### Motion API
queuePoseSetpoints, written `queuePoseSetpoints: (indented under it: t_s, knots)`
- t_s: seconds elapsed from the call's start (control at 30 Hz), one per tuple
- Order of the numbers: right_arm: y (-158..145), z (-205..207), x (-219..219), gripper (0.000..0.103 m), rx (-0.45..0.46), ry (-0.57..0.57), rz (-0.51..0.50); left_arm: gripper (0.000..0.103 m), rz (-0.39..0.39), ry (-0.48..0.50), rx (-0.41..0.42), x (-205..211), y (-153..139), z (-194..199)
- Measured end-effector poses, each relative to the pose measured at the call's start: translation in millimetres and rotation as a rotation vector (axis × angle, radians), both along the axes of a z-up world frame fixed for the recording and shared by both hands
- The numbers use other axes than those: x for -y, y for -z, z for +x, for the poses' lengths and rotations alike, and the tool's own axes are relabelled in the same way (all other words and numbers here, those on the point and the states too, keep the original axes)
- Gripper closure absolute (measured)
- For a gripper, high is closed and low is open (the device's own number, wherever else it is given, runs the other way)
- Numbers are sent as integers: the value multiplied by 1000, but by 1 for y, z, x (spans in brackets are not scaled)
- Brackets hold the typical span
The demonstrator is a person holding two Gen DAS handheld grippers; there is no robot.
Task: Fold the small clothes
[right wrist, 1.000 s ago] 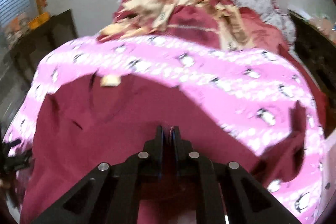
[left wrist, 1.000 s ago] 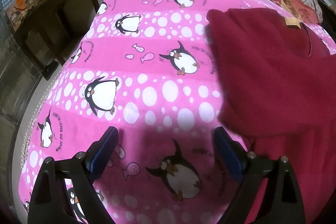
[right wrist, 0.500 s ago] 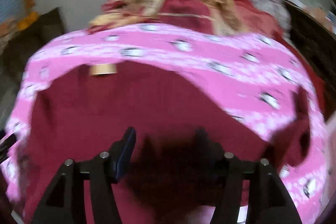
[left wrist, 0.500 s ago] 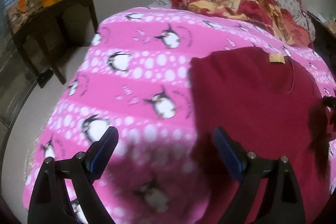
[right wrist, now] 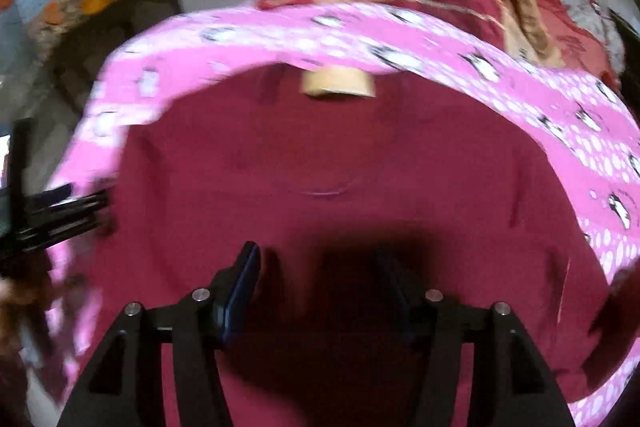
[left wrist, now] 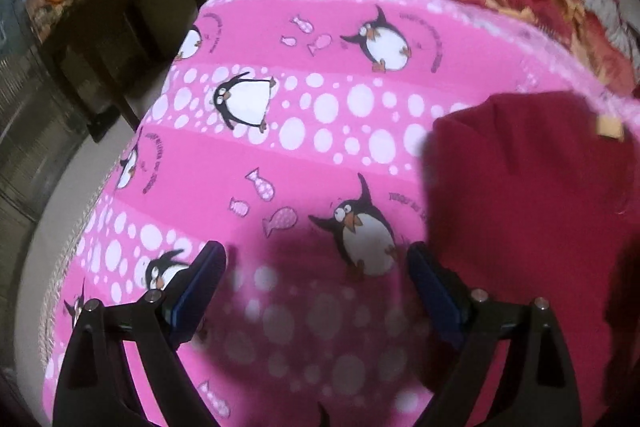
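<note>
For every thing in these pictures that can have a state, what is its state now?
maroon shirt: lying spread on the blanket, collar label at the far end, not folded yet.
penguin blanket: spread flat under the shirt.
left gripper: open, nothing between its fingers, over the blanket beside the shirt.
right gripper: jaws have just been opening, empty, above the shirt.

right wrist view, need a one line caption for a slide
Open right gripper poised over a maroon shirt spread on a pink penguin blanket, tan neck label showing.
</note>
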State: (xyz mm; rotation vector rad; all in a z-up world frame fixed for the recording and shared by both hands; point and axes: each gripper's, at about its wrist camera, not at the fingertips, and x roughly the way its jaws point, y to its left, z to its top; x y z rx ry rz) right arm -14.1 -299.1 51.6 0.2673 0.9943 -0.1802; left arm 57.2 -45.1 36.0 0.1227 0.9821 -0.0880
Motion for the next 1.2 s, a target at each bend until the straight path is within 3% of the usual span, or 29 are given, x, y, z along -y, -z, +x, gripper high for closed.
queuePoseSetpoints:
  t_s: [0.23, 0.4, 0.53, 0.57, 0.63, 0.67, 0.73, 0.87, 0.97, 1.03, 1.07, 1.1, 1.2]
  knots:
    - [-12, 12, -88, 39, 46, -249, 129, 12, -1, -5, 32, -24, -22, -25]
    - [9, 44, -144, 39, 6, -346, 38, 12, 13, -67, 71, -63, -36, -29]
    - [46, 74, -163, 42, -97, -339, -133, 12, 5, -95, 62, -88, -35, -31]
    - [49, 78, -157, 53, -103, -312, -108, 12, -1, -100, 60, -94, -35, -32]
    - [42, 80, -135, 67, -70, -250, 62, 12, -12, -108, 66, -103, -37, -32]
    - [35, 81, -124, 88, -44, -240, 164, 12, -17, -111, 71, -105, -38, -34]
    - [28, 84, -113, 88, -19, -225, 246, 12, -27, -119, 91, -109, -45, -35]
    - [48, 94, -125, 88, -62, -224, 259, 12, -66, -120, 121, -100, -59, -35]
    - [46, 83, -128, 82, -33, -228, 229, 12, -84, -80, 128, -78, -65, -38]
    - [35, 73, -117, 57, -44, -245, 282, 12, -84, -53, 127, -62, -65, -40]
    - [28, 64, -110, 37, -45, -241, 284, 12, -87, -28, 119, -49, -64, -41]
    - [19, 51, -100, 33, -37, -217, 243, 12, -92, -11, 114, -42, -63, -42]
    - [-2, 13, -60, 33, -29, -124, 97, 12, -97, 44, 102, -12, -59, -47]
